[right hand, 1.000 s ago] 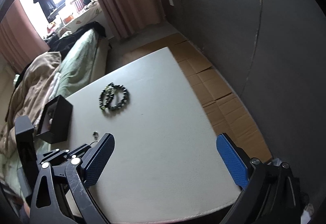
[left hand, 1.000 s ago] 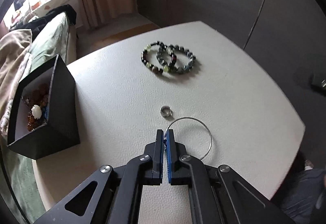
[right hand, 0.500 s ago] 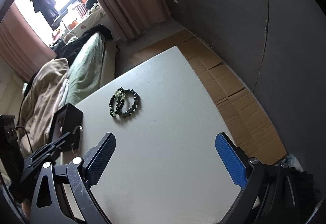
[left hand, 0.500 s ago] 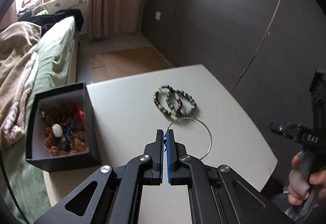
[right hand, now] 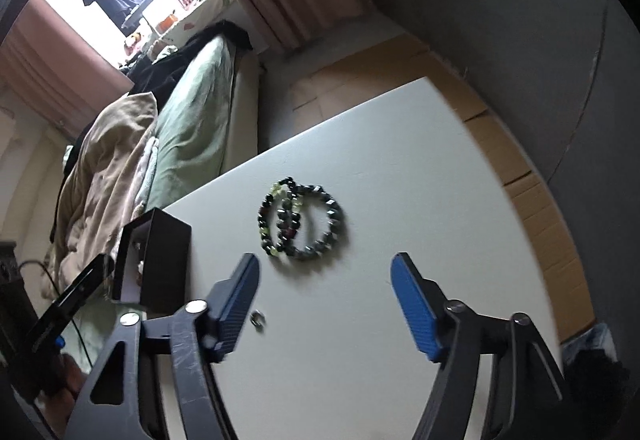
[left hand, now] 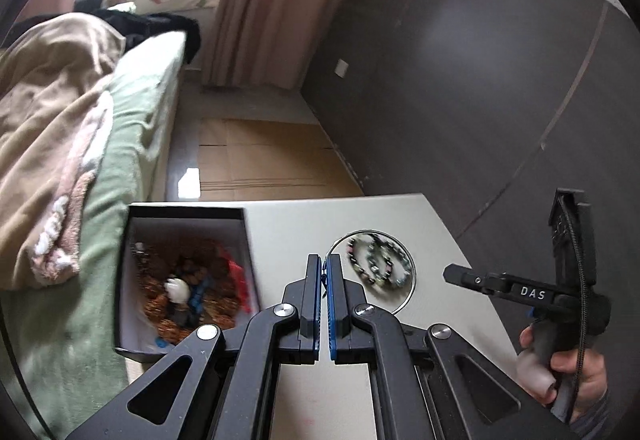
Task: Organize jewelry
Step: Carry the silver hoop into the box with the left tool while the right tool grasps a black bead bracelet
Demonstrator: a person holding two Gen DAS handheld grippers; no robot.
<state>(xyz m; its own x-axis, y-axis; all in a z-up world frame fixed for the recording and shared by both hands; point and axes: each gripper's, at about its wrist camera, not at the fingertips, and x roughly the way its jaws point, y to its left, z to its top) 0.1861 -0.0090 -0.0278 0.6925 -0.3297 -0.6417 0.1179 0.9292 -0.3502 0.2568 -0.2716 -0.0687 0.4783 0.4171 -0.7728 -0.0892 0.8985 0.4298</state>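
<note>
My left gripper (left hand: 324,264) is shut on the edge of a thin silver bangle (left hand: 412,280), held in the air above the white table (left hand: 400,211). The open black box (left hand: 186,211), full of beads and trinkets, lies just left of its fingertips. Two overlapping dark beaded bracelets (right hand: 288,217) rest mid-table, a little beyond my right gripper (right hand: 325,260). That gripper's jaws are closing, with nothing between them. A small silver ring (right hand: 258,321) lies beside its left finger (right hand: 236,296). In the left wrist view the bracelets (left hand: 378,268) show blurred through the bangle.
A bed with a green sheet and beige blanket (left hand: 60,127) runs along the table's left side. Flattened cardboard (left hand: 264,163) covers the floor beyond the table, and a dark wall (right hand: 520,19) stands to the right. A hand (left hand: 568,368) holds the right gripper's handle.
The left gripper lifted the bangle off the table and swung left toward the box. The right gripper moved closer to the bracelets and its jaws narrowed.
</note>
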